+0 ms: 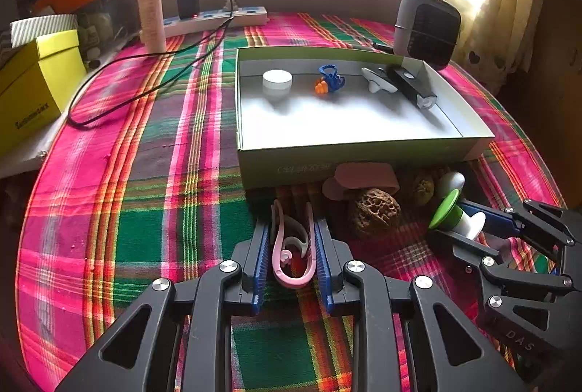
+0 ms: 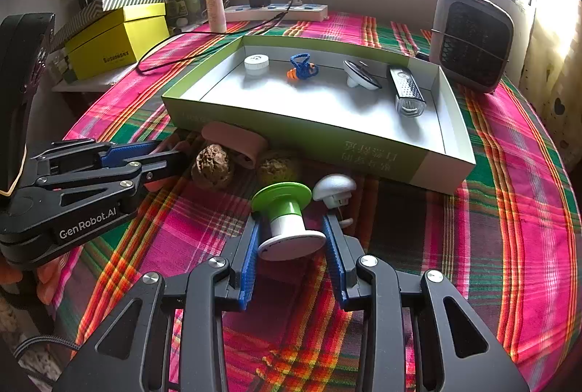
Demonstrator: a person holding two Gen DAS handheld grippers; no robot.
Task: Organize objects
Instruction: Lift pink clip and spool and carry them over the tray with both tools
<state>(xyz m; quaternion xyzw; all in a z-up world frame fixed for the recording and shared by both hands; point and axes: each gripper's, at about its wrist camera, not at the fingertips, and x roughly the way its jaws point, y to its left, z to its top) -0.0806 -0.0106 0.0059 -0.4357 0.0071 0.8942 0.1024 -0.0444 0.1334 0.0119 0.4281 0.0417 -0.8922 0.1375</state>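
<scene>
two grippers each have one thing at the near side of the green box (image 1: 363, 152). the left gripper (image 1: 291, 246) has its pads pressed on a thin pink clip (image 1: 291, 257), on the cloth before the box's front wall. the right gripper (image 2: 291, 239) grasps a white spool with a green disc (image 2: 287, 221), also before that wall. the clip is soft and open, so it may bend and slip out when lifted. the spool is round; it may roll from the pads and knock the white mushroom-shaped piece (image 2: 333, 190) beside it.
</scene>
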